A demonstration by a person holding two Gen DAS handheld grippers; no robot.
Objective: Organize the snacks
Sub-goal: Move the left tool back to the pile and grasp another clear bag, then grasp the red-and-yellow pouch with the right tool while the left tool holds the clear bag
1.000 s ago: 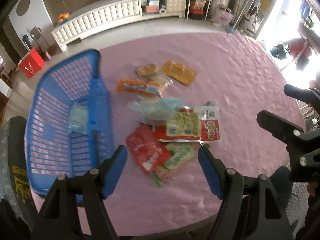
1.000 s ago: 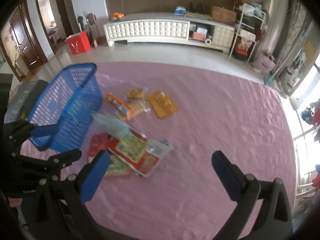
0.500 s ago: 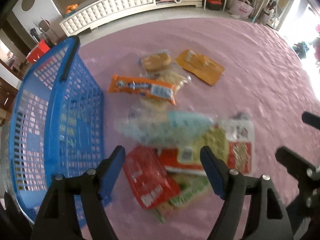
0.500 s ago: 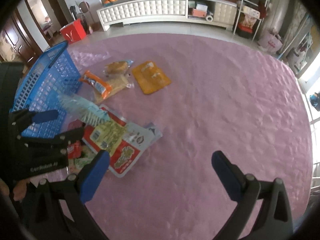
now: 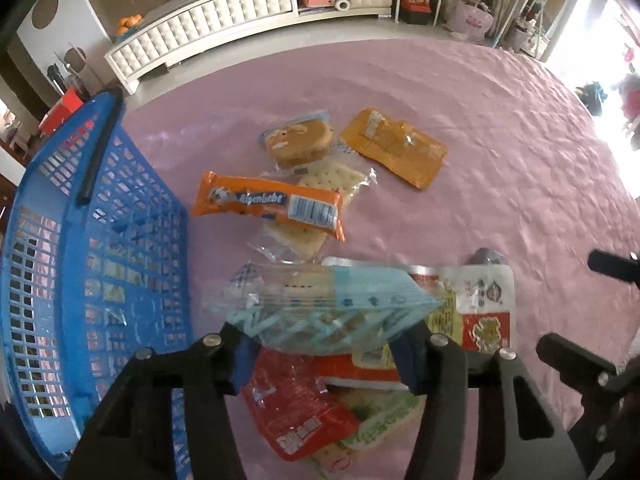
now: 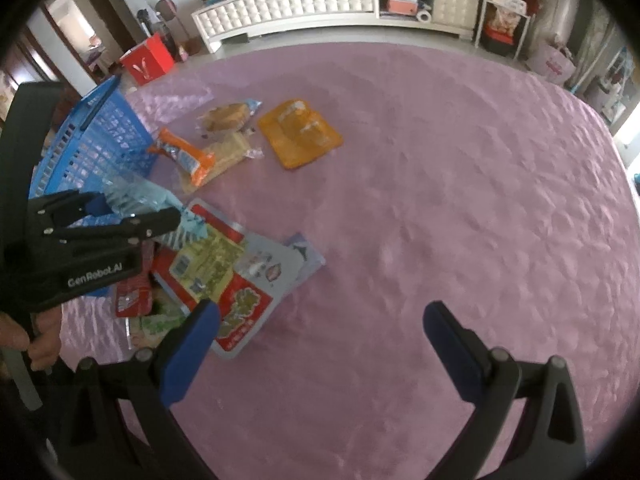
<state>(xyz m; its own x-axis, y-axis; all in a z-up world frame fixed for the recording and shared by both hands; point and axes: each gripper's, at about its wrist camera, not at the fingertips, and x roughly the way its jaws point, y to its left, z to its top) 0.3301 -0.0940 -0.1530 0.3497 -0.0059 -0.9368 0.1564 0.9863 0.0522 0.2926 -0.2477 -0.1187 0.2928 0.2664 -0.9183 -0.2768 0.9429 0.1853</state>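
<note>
My left gripper (image 5: 324, 354) is shut on a clear light-blue snack bag (image 5: 328, 308) and holds it over the pile beside the blue basket (image 5: 80, 264). The bag and gripper also show in the right wrist view (image 6: 132, 216). Below lie a red packet (image 5: 296, 412), a red-and-yellow bag (image 5: 472, 320) and a green packet (image 5: 380, 428). Farther off are an orange Alpenliebe pack (image 5: 268, 204), crackers (image 5: 332, 180), a bun (image 5: 298, 142) and an orange pouch (image 5: 396, 148). My right gripper (image 6: 320, 340) is open and empty over the pink cloth.
The pink tablecloth (image 6: 460, 184) covers a round table; its right half holds no snacks. The basket (image 6: 92, 144) stands at the left edge. A white cabinet (image 6: 320, 4) and a red bag (image 6: 148, 64) stand on the floor beyond.
My left gripper moved forward and down to the pile and closed on the light-blue bag, now lifted slightly. My right gripper shifted forward a little and stayed open.
</note>
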